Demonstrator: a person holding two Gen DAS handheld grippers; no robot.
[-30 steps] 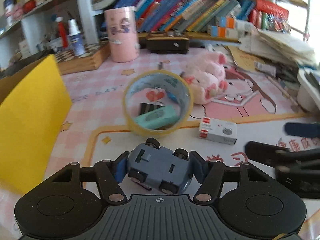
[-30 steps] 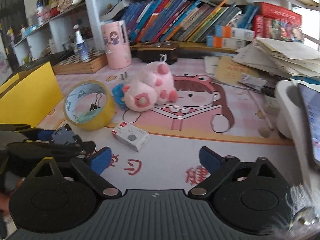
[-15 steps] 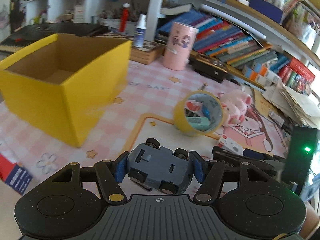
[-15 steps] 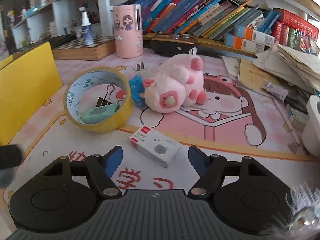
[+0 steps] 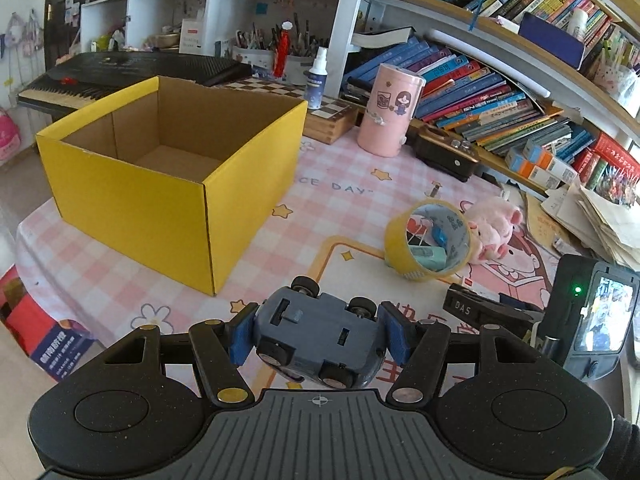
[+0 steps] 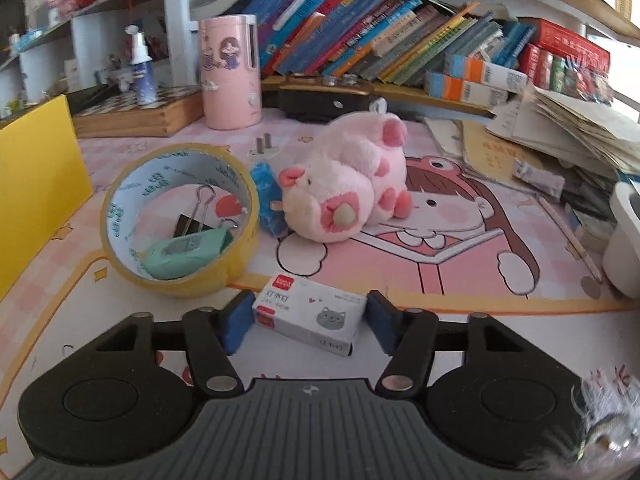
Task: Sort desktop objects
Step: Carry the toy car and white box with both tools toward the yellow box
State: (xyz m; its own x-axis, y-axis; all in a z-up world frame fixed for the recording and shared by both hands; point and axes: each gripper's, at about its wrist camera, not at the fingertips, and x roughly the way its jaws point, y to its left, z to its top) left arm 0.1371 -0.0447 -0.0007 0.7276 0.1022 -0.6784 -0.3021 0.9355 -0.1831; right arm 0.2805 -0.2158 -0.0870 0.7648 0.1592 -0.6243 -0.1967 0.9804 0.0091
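Note:
My left gripper (image 5: pixel 318 336) is shut on a blue-grey toy car (image 5: pixel 316 340), held upside down above the desk, right of an open yellow cardboard box (image 5: pixel 172 184). My right gripper (image 6: pixel 308 320) is open, its blue pads on either side of a white staple box (image 6: pixel 310 318) that lies on the mat. A yellow tape roll (image 6: pixel 180 216) stands on edge, and a binder clip (image 6: pixel 194 220) and a green eraser (image 6: pixel 186 250) show through its hole. A pink plush pig (image 6: pixel 344 192) lies to its right.
A pink cylinder container (image 6: pixel 230 72), a chessboard box (image 6: pixel 136 114) with a spray bottle (image 6: pixel 142 76), a dark case (image 6: pixel 324 96) and rows of books (image 6: pixel 380 48) line the back. Paper stacks (image 6: pixel 560 132) fill the right. A keyboard (image 5: pixel 120 72) sits behind the box.
My left gripper rose and pulled back left with the car, bringing the yellow box into full view. My right gripper moved forward and down until its pads flank the staple box.

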